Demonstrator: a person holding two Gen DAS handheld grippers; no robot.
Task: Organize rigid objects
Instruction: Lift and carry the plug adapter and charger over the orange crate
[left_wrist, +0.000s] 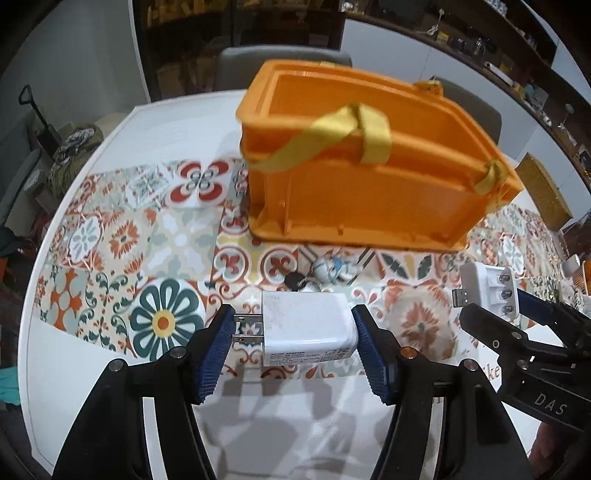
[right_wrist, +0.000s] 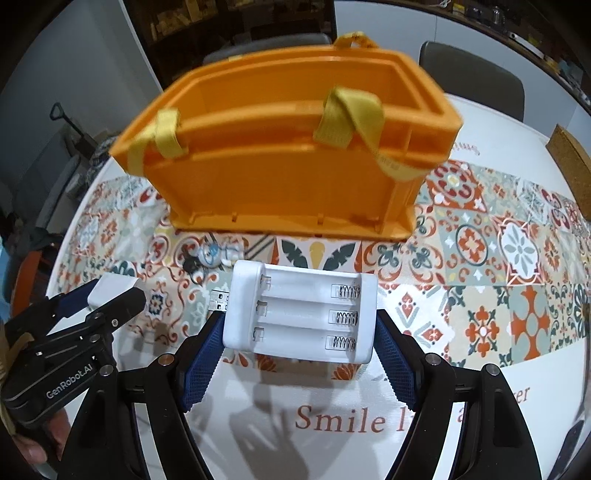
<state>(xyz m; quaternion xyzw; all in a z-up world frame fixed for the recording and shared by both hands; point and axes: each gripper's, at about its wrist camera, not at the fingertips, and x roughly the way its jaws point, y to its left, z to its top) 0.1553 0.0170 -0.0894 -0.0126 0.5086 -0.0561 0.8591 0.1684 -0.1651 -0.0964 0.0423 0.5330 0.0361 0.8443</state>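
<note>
My left gripper (left_wrist: 293, 328) is shut on a white plug adapter (left_wrist: 306, 326), its blue pads pressing the prongs on one side and the body's end on the other, held above the table. My right gripper (right_wrist: 299, 325) is shut on a white USB battery charger (right_wrist: 301, 314) with three empty slots, also lifted. Each gripper shows in the other's view: the right gripper (left_wrist: 491, 299) with the charger (left_wrist: 489, 290), the left gripper (right_wrist: 107, 299) with the adapter (right_wrist: 110, 291). An orange plastic basket (left_wrist: 369, 195) with yellow straps stands ahead, also the basket (right_wrist: 288, 177) in the right wrist view.
A key ring with a small white-and-blue figure (left_wrist: 328, 271) lies on the patterned tablecloth (left_wrist: 122, 236) in front of the basket, seen too as the key ring (right_wrist: 210, 256). A cork board (left_wrist: 543, 192) sits at the right. Chairs stand behind the round table.
</note>
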